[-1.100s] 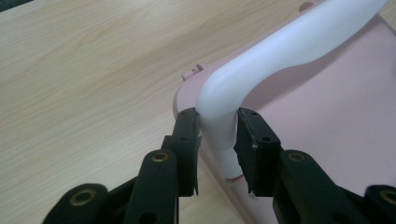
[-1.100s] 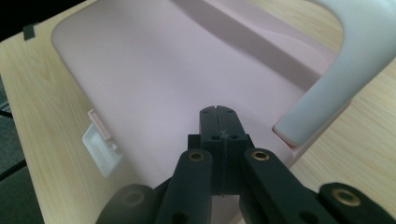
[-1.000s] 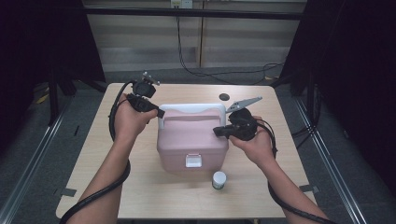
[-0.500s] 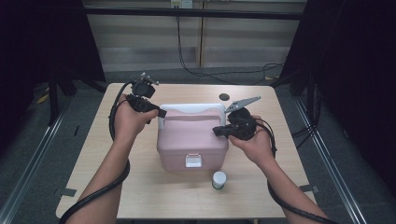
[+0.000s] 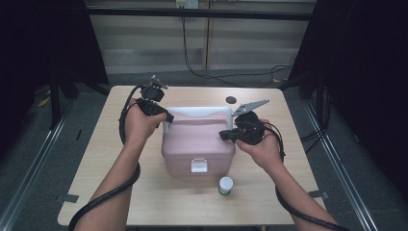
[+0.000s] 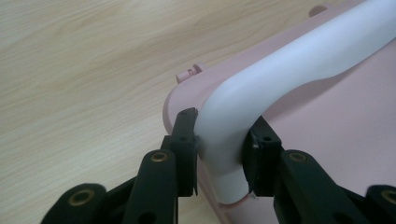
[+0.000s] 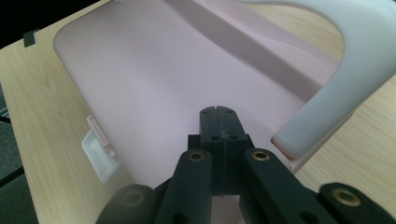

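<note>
A pink box (image 5: 197,144) sits mid-worktop (image 5: 120,192); the left hand-held gripper (image 6: 219,140) has just been closing and is clamped on the bend of its white handle (image 6: 289,70); the right hand-held gripper (image 7: 218,122), jaws pressed together and holding nothing, rests over the lid's right side.

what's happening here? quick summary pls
A person works on a pink lidded box on a wooden table with a handheld gripper in each hand. The left gripper has its fingers clamped on the box's white handle near its end, having just been closing on it. The right gripper is shut with nothing between its fingers, its tip on or just above the lid. The front latch looks closed. A small white-capped jar stands in front of the box.
</note>
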A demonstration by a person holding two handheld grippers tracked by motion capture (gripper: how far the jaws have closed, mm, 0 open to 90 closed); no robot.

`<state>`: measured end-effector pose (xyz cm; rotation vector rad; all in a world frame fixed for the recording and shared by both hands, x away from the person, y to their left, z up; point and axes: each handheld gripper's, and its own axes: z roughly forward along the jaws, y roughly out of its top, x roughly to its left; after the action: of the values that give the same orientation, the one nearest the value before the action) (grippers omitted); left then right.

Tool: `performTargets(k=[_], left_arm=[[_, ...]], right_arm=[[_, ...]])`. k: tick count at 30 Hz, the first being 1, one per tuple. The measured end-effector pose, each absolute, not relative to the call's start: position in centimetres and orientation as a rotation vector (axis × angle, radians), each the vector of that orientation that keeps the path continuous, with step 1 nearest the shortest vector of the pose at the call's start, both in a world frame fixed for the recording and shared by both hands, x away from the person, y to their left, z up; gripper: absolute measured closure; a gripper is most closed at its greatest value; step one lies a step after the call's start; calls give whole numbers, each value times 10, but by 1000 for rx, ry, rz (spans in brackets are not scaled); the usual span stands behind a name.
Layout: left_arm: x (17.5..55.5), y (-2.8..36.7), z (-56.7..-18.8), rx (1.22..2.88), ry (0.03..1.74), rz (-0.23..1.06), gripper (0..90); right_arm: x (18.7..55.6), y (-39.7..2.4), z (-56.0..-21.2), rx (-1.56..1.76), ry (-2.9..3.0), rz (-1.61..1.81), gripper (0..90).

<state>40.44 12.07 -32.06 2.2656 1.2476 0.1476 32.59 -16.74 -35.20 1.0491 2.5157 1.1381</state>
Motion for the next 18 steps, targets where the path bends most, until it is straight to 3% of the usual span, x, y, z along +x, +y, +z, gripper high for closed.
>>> performTargets(k=[18], left_arm=[[403,126,-308,2266,1209,105,693]], right_arm=[[316,-200,-344,1034,2493,1173,900]])
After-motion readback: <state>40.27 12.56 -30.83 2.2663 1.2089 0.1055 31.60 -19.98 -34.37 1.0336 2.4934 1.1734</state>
